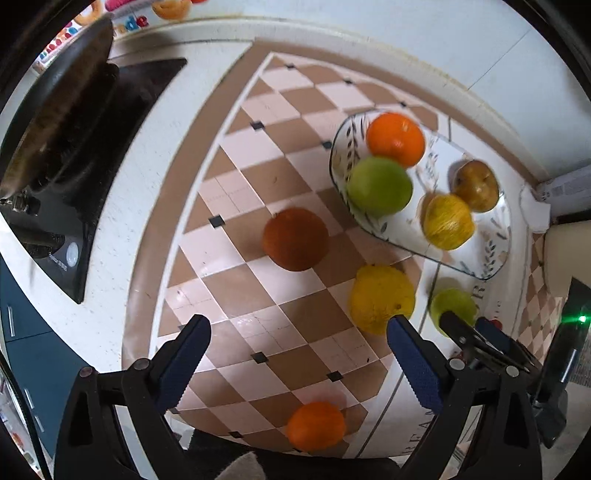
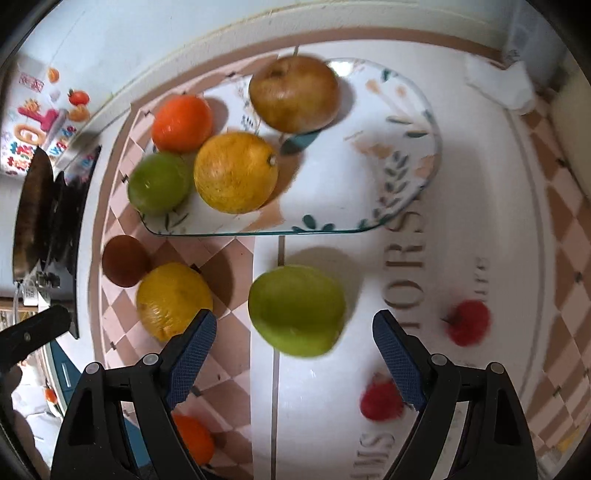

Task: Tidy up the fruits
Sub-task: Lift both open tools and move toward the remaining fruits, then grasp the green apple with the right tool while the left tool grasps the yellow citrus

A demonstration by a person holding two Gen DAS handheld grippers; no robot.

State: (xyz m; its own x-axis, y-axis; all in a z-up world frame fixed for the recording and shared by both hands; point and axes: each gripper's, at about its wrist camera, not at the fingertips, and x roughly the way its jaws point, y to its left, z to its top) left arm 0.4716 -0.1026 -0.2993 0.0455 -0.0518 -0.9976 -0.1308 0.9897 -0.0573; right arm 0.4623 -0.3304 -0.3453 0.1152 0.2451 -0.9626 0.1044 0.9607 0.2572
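Note:
A leaf-patterned glass plate holds an orange, a green apple, a yellow fruit and a brown apple. Loose on the counter lie a dark red-brown fruit, a yellow lemon, a green apple, a small orange and two red fruits. My left gripper is open above the tiles. My right gripper is open around the loose green apple.
A black stove with a dark pan stands at the left. A white wall runs behind the plate. A white object lies at the far right corner. The counter's front edge and blue cabinets are at the lower left.

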